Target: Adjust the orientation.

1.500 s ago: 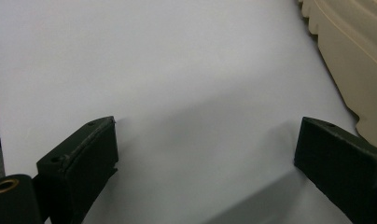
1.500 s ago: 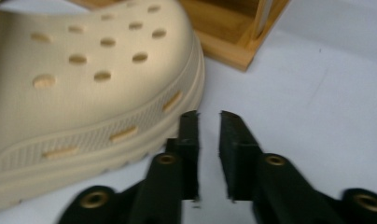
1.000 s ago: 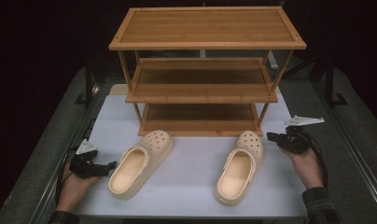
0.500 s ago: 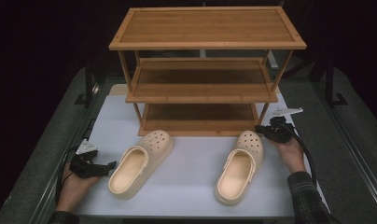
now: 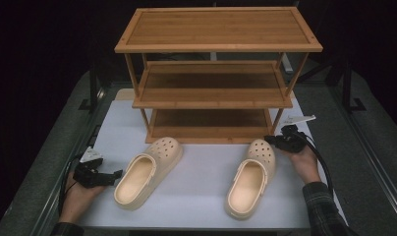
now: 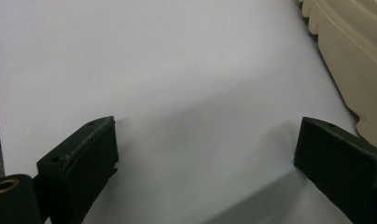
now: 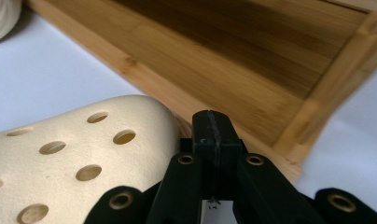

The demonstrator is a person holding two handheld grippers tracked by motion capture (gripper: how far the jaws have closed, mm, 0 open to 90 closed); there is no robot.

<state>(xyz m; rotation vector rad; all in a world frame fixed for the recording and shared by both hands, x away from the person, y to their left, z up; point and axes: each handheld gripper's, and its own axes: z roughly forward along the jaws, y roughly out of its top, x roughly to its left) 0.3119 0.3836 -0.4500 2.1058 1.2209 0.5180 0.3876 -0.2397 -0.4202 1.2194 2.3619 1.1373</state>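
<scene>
One white table (image 5: 206, 206) carries one bamboo shoe rack (image 5: 216, 29) of three tiers, standing at the far middle of the surface. In the right gripper view the rack's lowest shelf (image 7: 252, 70) runs across the top of the frame.

Two cream perforated clogs lie in front of the rack, toes toward it. The left clog (image 5: 147, 172) is angled, its toe turned toward the rack's left leg; its ribbed sole edge (image 6: 350, 51) appears at the upper right of the left gripper view. The right clog (image 5: 250, 177) lies nearer the rack's right leg, and its holed toe (image 7: 79, 154) occupies the lower left of the right gripper view.

Two hand-held grippers are present, one per hand. The left gripper (image 5: 110, 177) rests low on the table just beside the heel end of the left clog; its two black jaws stand wide apart over bare table, holding nothing. The right gripper (image 5: 271, 140) is at the toe of the right clog, close to the rack's base; its jaws are pressed together with nothing between them, the tips just beside the clog's toe.
</scene>
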